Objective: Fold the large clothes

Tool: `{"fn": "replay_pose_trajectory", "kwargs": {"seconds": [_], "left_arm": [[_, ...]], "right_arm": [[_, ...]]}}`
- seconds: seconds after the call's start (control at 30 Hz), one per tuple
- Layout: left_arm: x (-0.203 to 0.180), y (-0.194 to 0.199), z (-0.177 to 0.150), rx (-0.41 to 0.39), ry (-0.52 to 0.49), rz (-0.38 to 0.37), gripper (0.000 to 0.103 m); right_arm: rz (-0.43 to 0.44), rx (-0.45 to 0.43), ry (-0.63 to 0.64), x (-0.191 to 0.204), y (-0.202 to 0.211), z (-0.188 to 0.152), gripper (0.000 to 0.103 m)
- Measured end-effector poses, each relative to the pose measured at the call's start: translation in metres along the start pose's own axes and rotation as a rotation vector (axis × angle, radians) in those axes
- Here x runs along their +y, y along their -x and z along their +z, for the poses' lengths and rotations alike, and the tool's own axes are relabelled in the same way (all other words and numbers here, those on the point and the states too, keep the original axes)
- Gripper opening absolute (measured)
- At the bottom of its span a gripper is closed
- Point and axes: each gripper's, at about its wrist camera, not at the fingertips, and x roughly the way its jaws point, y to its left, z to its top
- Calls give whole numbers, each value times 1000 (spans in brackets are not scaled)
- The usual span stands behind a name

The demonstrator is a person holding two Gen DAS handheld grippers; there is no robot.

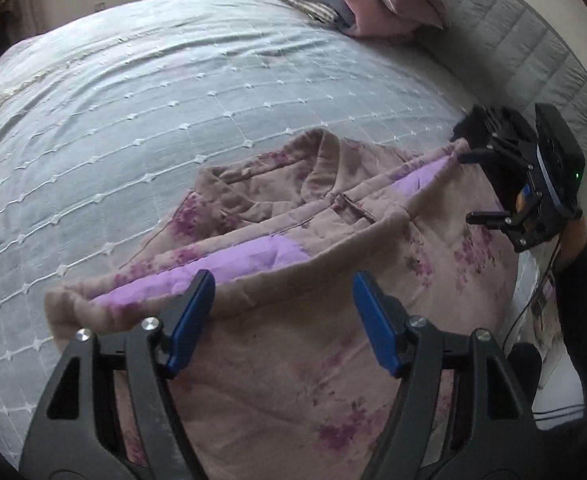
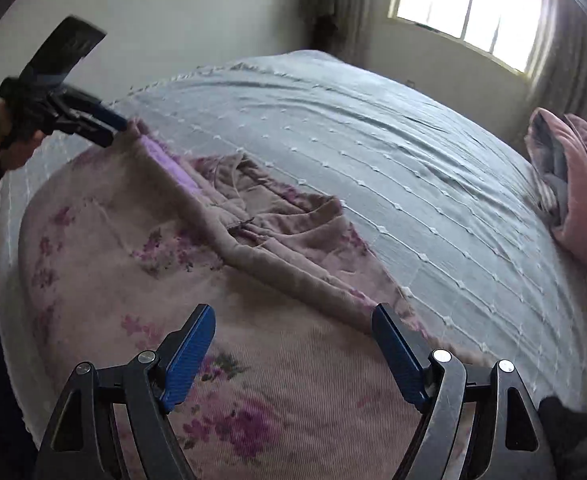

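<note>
Floral garment's folded ridge runs left-right on the bed; left hand-held gripper and right hand-held gripper both gape empty, one near each end.

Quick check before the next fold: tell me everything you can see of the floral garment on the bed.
The floral garment is dusty pink, ribbed-looking soft fabric printed with purple flower clusters and lined in plain lilac. It lies on the grey quilted bedspread, partly folded: a long rolled fold edge crosses it, showing a strip of lining, with rumpled collar-like folds beyond. Both grippers hang open over it, left and right, gripping nothing.
</note>
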Motion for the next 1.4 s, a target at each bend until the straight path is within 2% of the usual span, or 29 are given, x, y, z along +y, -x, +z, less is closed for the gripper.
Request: {"fn": "replay_pose_trajectory", "kwargs": {"seconds": [0.07,0.13,0.2,0.27,0.33,0.37,0.4,0.43,0.47,0.5,0.6,0.67,0.77,0.83,0.87,0.93,1.0,1.03,1.07,1.1,1.13,1.23,1.3,1.33,1.37,1.4], "left_arm": [[0,-15,5,76,-50,-59,71],[-8,-29,3,127,-134,-52,71],[-10,-44,0,169,-189,-39,71],[-8,-55,-2,195,-184,-34,71],[-9,-58,-5,189,-195,-22,71],[-8,-57,-6,180,-191,-22,69],[-6,-55,-8,169,-175,-12,58],[-6,-54,-11,160,-153,13,46],[-6,-52,-14,156,-131,33,24],[-7,-50,-18,142,-111,56,18],[-22,-36,-26,63,-113,166,11],[-30,-23,-18,2,-92,235,10],[-25,-1,13,-92,-12,318,9],[-14,-1,35,-113,41,333,9],[-4,-13,43,-96,66,332,9],[17,-53,45,-4,146,305,10],[35,-98,29,94,219,275,10],[36,-108,20,103,235,260,11],[37,-109,15,71,239,256,11],[38,-104,11,39,243,247,12],[41,-99,9,19,257,234,14],[49,-87,6,-16,308,195,20],[51,-68,3,-47,333,179,26],[52,-54,0,-81,351,166,26],[54,-41,-3,-110,366,162,29],[60,-25,-9,-138,382,162,37]], "right_arm": [[80,50,19,-8,-18,10,82],[168,91,56,-13,-34,15,82],[206,145,73,-22,-55,19,82],[209,236,69,-34,-82,16,82],[251,316,49,-42,-103,10,79],[285,316,43,-42,-106,7,59],[309,300,48,-40,-103,6,33],[302,273,57,-37,-96,6,22],[267,234,71,-31,-85,4,12],[223,196,98,-23,-74,1,9],[111,142,160,1,-48,-12,5],[25,102,167,11,-35,-13,5],[-121,37,180,17,-22,11,4],[-203,21,175,14,-20,33,4],[-238,27,152,7,-26,46,4],[-228,70,54,-15,-50,59,4],[-185,167,-26,-30,-97,49,4],[-153,223,-59,-31,-124,37,4],[-135,262,-74,-28,-144,25,4],[-144,253,-79,-22,-154,16,4],[-151,214,-104,-23,-151,13,4],[-79,169,-224,-43,-137,9,6],[-81,151,-241,-48,-127,8,22],[-106,137,-247,-48,-117,9,25],[-115,109,-255,-49,-105,10,34],[-116,73,-265,-49,-89,9,52]]}}
